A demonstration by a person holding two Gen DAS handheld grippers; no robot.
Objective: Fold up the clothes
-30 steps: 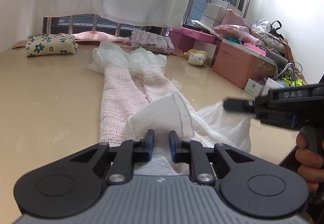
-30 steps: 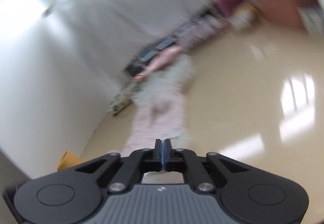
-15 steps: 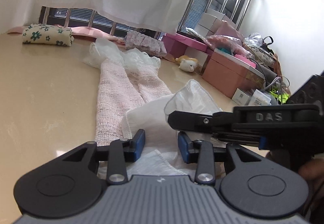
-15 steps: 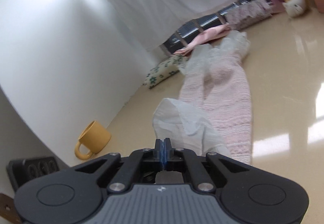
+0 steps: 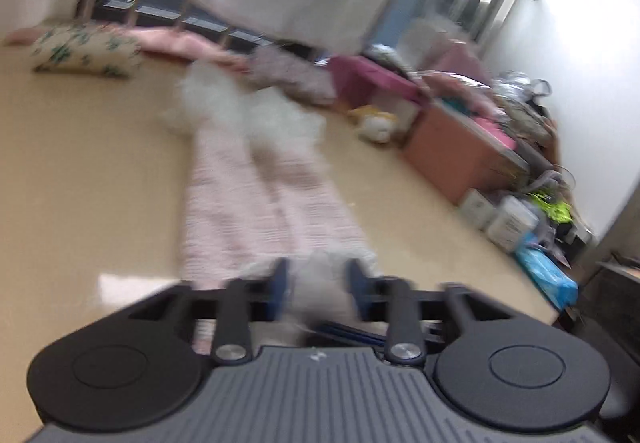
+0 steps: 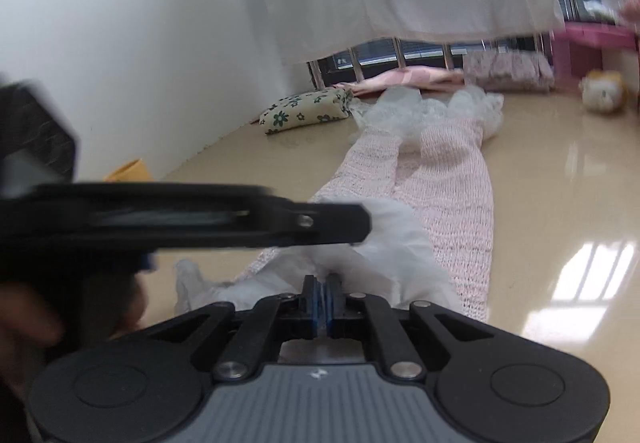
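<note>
A pink knit garment (image 5: 256, 211) (image 6: 452, 203) lies lengthwise on the beige table, its white ruffles at the far end. Its white fabric layer (image 6: 392, 251) is bunched and lifted at the near end. In the blurred left wrist view, my left gripper (image 5: 316, 283) has this white fabric (image 5: 320, 295) filling the gap between its blue pads, and the jaws are closing. My right gripper (image 6: 323, 285) pinches a thin edge of the same fabric in a narrow slit, and its jaws are opening. The left gripper (image 6: 360, 227) crosses the right wrist view from the left, its tip over the fabric.
A floral cushion (image 6: 308, 111) (image 5: 84, 51) and pink cloth lie by the far window bars. A yellow mug (image 6: 128, 173) stands at the left wall. A plush toy (image 5: 376, 123), pink boxes (image 5: 452, 159) and clutter line the right side. A hand (image 6: 24, 323) shows at the lower left.
The right gripper has left the left wrist view, and the left gripper now crosses the right wrist view. The left jaws widened, then narrowed around the white fabric. The right view has rolled level.
</note>
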